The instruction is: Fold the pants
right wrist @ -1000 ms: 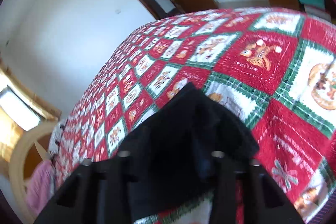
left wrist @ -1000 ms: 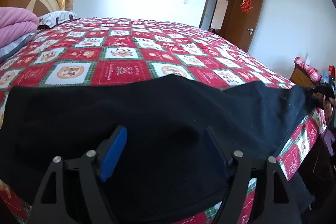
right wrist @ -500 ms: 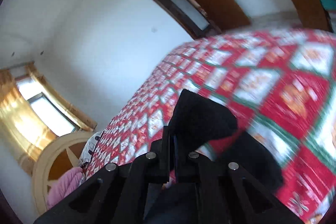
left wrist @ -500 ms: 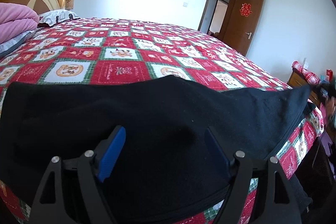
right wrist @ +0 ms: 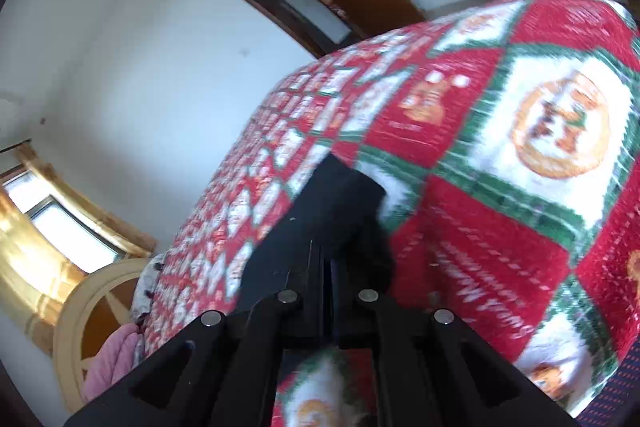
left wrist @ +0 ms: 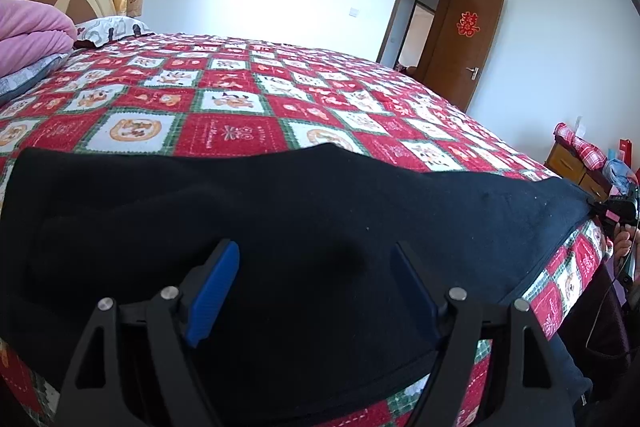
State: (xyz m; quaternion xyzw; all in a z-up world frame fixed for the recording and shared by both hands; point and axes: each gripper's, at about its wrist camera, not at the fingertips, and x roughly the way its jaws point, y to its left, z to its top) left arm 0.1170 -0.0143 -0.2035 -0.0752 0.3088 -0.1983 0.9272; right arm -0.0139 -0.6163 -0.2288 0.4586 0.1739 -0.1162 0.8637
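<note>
Black pants [left wrist: 320,219] across checkered bedspread [left wrist: 240,107]

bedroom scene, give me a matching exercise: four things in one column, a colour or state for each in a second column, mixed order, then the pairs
Things:
1. pants
2. left gripper
3. right gripper
4. door

Colour or state:
A. brown, standing open
B. shut on black fabric
C. black, spread along the bed's edge
D. jaws wide apart over the fabric

Pairs: 1-C, 2-D, 3-B, 4-A
</note>
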